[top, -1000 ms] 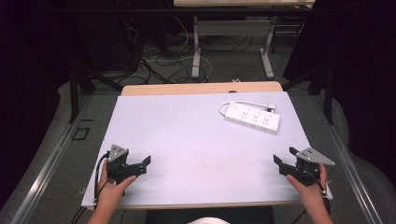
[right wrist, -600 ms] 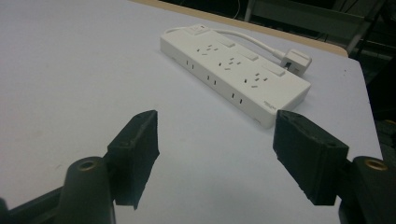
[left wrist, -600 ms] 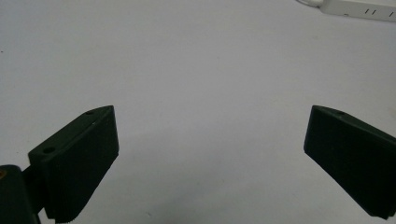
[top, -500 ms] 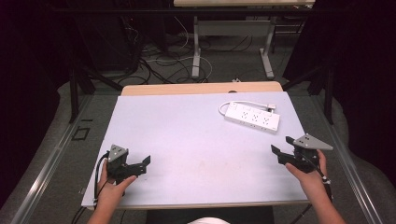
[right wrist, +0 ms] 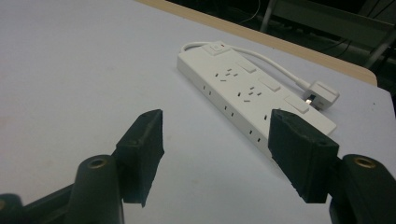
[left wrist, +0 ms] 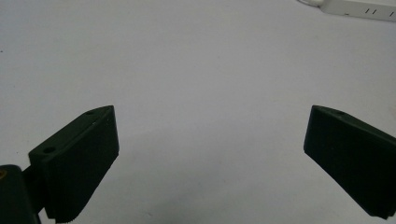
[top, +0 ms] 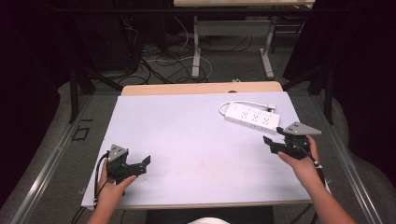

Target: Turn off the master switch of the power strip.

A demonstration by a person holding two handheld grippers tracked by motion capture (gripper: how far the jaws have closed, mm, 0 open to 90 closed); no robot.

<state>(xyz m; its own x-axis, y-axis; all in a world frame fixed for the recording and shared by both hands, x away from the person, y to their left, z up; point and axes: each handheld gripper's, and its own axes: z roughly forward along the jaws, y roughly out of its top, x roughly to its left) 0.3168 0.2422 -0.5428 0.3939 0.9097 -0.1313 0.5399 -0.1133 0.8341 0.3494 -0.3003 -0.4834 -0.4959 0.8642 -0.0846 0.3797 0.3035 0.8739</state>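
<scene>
While both claws rest low over the pale worktop (top: 196, 135), one white power strip (top: 252, 117) lies toward two o'clock on it, its thin cord looping behind to a white plug (top: 270, 107). Nothing stands between either claw and the strip; bare surface lies all around it.

At about seven o'clock the left claw (top: 140, 164) sits in a hand (top: 112, 184), jaws spread wide with nothing between them. At about four o'clock the right claw (top: 273, 140) is held in the other hand (top: 301, 161), just beside the strip's near end, jaws also well apart and empty, a grey three-cornered plate on top.

Along the right claw (right wrist: 215, 154), the power strip (right wrist: 254, 100) shows three groups of sockets, a switch at its far end and the plug (right wrist: 322, 93) lying by the cord. From the left claw (left wrist: 210, 158), a sliver of the power strip (left wrist: 359, 7) appears at one o'clock.

Beyond the worktop, the high view shows cables on the floor (top: 154, 58) and two table legs (top: 197, 46).
</scene>
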